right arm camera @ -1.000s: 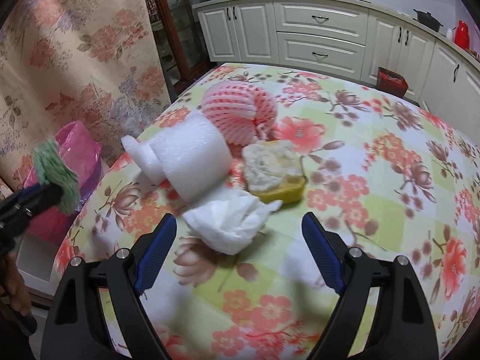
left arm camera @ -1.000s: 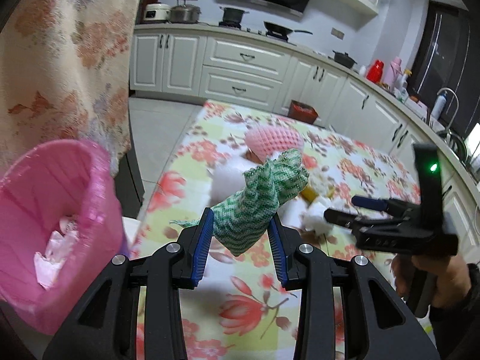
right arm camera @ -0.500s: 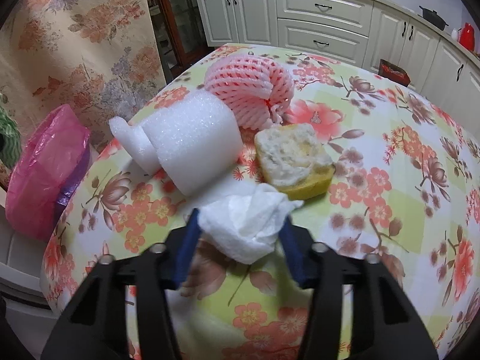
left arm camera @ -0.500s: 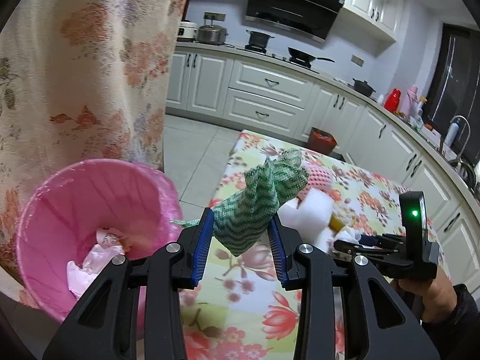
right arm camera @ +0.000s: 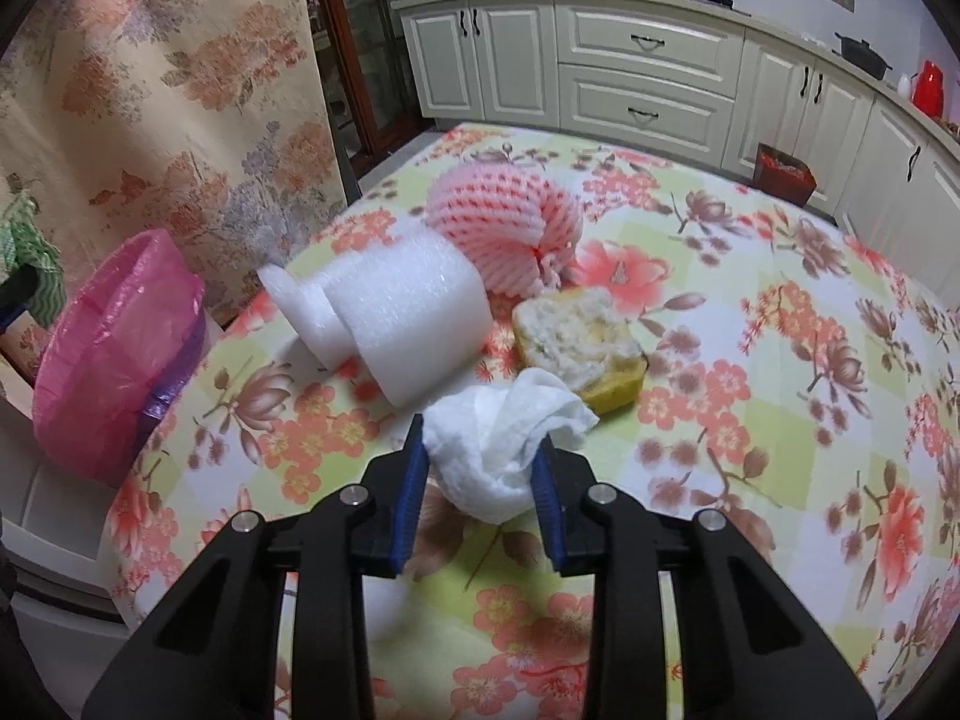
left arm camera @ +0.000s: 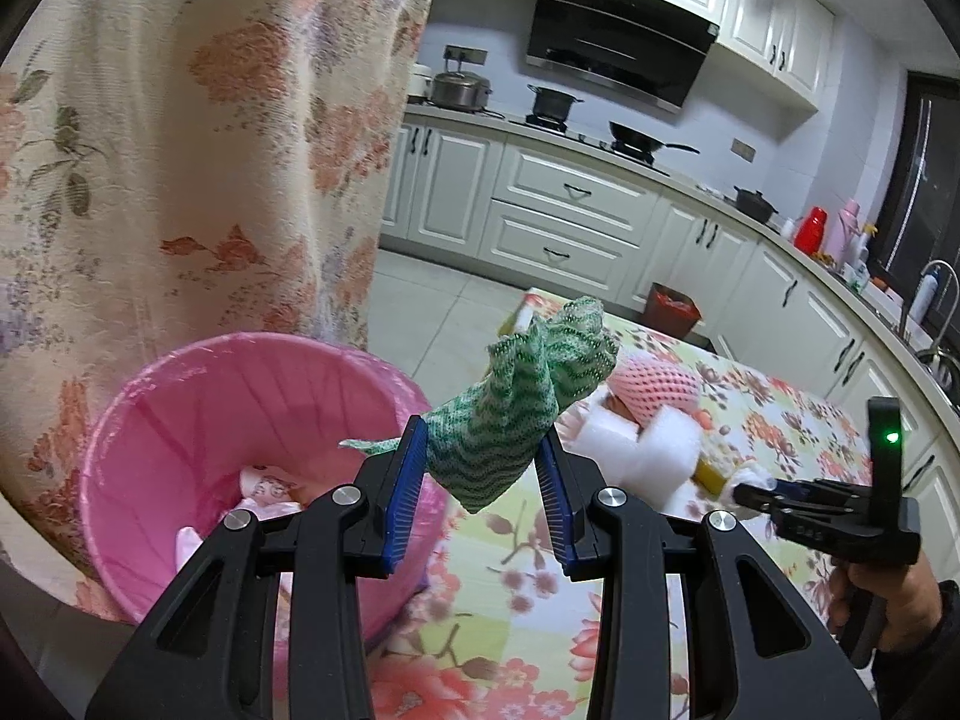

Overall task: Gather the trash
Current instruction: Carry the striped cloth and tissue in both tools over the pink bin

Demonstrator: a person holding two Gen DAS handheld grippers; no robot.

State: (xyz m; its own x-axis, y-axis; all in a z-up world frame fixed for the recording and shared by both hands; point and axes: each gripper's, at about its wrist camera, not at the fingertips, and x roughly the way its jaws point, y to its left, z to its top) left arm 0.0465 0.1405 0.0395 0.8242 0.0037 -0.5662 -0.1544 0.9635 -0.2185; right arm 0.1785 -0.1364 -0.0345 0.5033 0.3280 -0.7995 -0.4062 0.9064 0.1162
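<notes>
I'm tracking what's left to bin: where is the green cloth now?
In the left wrist view the green cloth is clamped in the left gripper, raised just right of the pink bin.

Bin contents: in the pink bin [left arm camera: 180, 420] we make out only pale crumpled scraps; the left gripper [left arm camera: 483, 474] covers the rest.
Green cloth [left arm camera: 516, 414]: its lower sides are hidden from us behind the blue fingers [left arm camera: 408, 474].
Tissue [right arm camera: 498, 450]: in the left view we see only a white speck at the right gripper [left arm camera: 744, 489].
Left gripper again: the right view's left edge cuts it off.
Table [right arm camera: 750, 360]: its near edge lies behind the gripper.
</notes>
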